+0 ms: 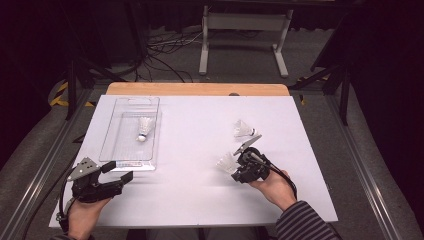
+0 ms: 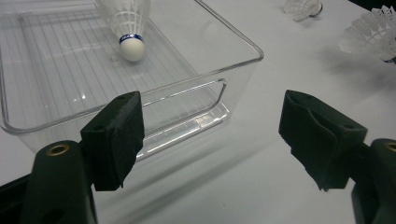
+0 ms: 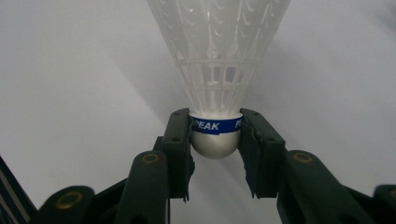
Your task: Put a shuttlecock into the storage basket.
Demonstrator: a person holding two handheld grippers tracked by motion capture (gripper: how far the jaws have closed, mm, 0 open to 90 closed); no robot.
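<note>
My right gripper (image 3: 215,140) is shut on the cork head of a white plastic shuttlecock (image 3: 217,70) with a blue band; its skirt points away from the jaws. In the high view that gripper (image 1: 239,164) is at the table's right middle, the held shuttlecock (image 1: 226,162) sticking out to its left. A second shuttlecock (image 1: 244,129) lies on the white tabletop just beyond it. A third shuttlecock (image 1: 144,128) lies inside the clear plastic tray (image 1: 120,150) at the left. My left gripper (image 1: 117,171) stands open near the tray's front corner, nothing between its jaws (image 2: 212,135).
The white board (image 1: 195,195) covers the table, with a wooden strip along the far edge. Beyond the table are cables and a white stand on the floor. Metal rails run along both sides.
</note>
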